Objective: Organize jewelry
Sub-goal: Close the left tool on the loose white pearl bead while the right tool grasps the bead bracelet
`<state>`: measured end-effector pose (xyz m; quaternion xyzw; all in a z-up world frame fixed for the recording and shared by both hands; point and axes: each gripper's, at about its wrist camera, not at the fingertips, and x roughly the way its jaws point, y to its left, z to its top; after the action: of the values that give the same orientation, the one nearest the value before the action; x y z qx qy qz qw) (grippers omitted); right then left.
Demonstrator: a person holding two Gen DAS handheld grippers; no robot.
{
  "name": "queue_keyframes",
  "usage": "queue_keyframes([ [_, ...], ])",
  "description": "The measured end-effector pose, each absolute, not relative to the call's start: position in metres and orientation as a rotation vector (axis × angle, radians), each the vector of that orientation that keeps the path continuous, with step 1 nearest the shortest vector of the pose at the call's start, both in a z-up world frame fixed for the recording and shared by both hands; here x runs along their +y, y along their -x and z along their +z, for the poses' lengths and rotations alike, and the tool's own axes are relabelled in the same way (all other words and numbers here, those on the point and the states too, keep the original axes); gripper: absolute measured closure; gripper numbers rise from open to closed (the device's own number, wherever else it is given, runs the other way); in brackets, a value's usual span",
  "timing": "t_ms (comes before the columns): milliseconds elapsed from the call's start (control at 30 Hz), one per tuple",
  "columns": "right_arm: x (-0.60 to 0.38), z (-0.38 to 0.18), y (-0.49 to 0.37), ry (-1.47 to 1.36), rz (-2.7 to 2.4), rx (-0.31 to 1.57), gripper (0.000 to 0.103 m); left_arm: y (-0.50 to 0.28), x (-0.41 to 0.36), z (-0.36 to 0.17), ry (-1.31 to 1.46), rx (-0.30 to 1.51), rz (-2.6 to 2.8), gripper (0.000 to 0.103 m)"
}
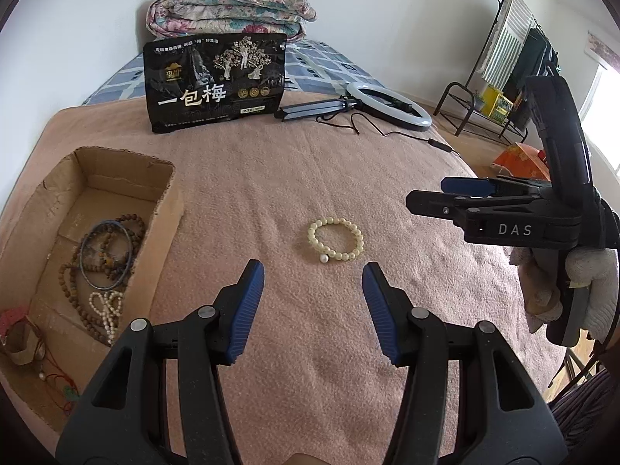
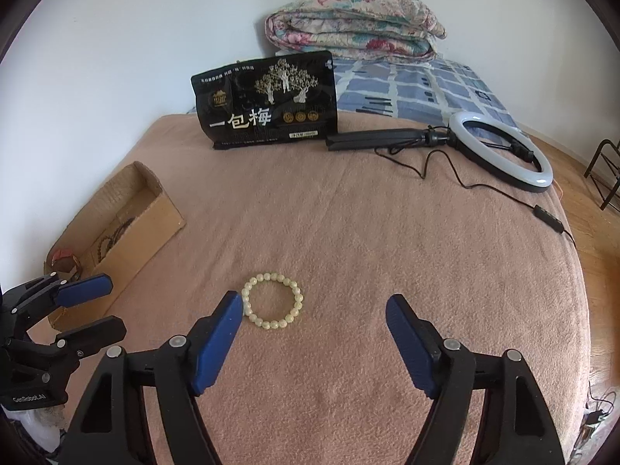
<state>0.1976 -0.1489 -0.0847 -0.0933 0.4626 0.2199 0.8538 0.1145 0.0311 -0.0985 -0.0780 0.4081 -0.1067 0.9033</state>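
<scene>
A cream bead bracelet (image 1: 334, 220) lies flat on the pink blanket (image 1: 271, 162), just beyond my left gripper (image 1: 313, 271), which is open and empty. In the right wrist view the bracelet (image 2: 271, 276) rests on the blanket near the left fingertip of my right gripper (image 2: 314, 300), open with its pads touching nothing. A cardboard box (image 1: 166, 209) at the left holds brown bead strings, a blue bangle (image 1: 87, 240), a pearl strand (image 1: 110, 310) and red cord. The right gripper (image 1: 426, 192) also shows at the right of the left wrist view, and the left gripper (image 2: 116, 302) beside the box (image 2: 155, 213).
A black snack bag (image 1: 217, 81) stands at the back of the blanket. Next to it lie a ring light (image 1: 387, 104) on a folded tripod and its cable. A folded floral quilt (image 1: 228, 7) sits behind. A metal rack (image 1: 500, 89) stands on the floor past the bed's right edge.
</scene>
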Motion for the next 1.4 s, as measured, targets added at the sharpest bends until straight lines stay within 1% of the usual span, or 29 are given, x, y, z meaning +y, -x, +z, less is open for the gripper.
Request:
queue_keyframes([
  [33, -0.148, -0.089, -0.201, 0.199, 0.466, 0.986, 0.035, -0.117, 0.028, -0.102, 0.158, 0.849, -0.225, 0.048],
  [67, -0.148, -0.094, -0.205, 0.199, 0.471, 1.001, 0.036, -0.119, 0.026, -0.107, 0.154, 0.853, -0.226, 0.049],
  [133, -0.148, -0.104, -0.212, 0.195, 0.474, 1.031, 0.045, -0.122, 0.021, -0.116, 0.148, 0.867, -0.236, 0.059],
  [167, -0.148, -0.109, -0.215, 0.192, 0.477, 1.049, 0.048, -0.124, 0.018, -0.121, 0.143, 0.874, -0.242, 0.059],
  [233, -0.148, -0.12, -0.221, 0.18, 0.488, 1.083, 0.055, -0.128, 0.012, -0.128, 0.116, 0.883, -0.252, 0.059],
  [267, -0.149, -0.125, -0.223, 0.175, 0.493, 1.098, 0.057, -0.129, 0.009, -0.131, 0.102, 0.884, -0.259, 0.059],
  [300, -0.148, -0.13, -0.224, 0.172, 0.5, 1.11, 0.06, -0.132, 0.006, -0.134, 0.092, 0.885, -0.268, 0.063],
  [333, -0.148, -0.134, -0.226, 0.171, 0.508, 1.12, 0.061, -0.134, 0.004, -0.136, 0.081, 0.886, -0.274, 0.065],
  [600, -0.14, -0.152, -0.239, 0.152, 0.531, 1.152, 0.063, -0.153, -0.003, -0.16, 0.039, 0.913, -0.271, 0.066],
  [700, -0.136, -0.157, -0.24, 0.155, 0.527, 1.158, 0.066, -0.156, -0.004, -0.166, 0.023, 0.921, -0.272, 0.069],
  [1000, -0.124, -0.16, -0.242, 0.223, 0.501, 1.129, 0.068, -0.167, -0.013, -0.171, -0.012, 0.924, -0.282, 0.07],
  [1100, -0.121, -0.161, -0.242, 0.253, 0.495, 1.125, 0.068, -0.171, -0.015, -0.173, -0.028, 0.926, -0.281, 0.074],
  [1267, -0.116, -0.164, -0.239, 0.311, 0.475, 1.117, 0.069, -0.174, -0.015, -0.174, -0.029, 0.93, -0.279, 0.074],
  [1400, -0.116, -0.163, -0.237, 0.349, 0.442, 1.108, 0.079, -0.177, -0.016, -0.175, -0.039, 0.929, -0.278, 0.074],
])
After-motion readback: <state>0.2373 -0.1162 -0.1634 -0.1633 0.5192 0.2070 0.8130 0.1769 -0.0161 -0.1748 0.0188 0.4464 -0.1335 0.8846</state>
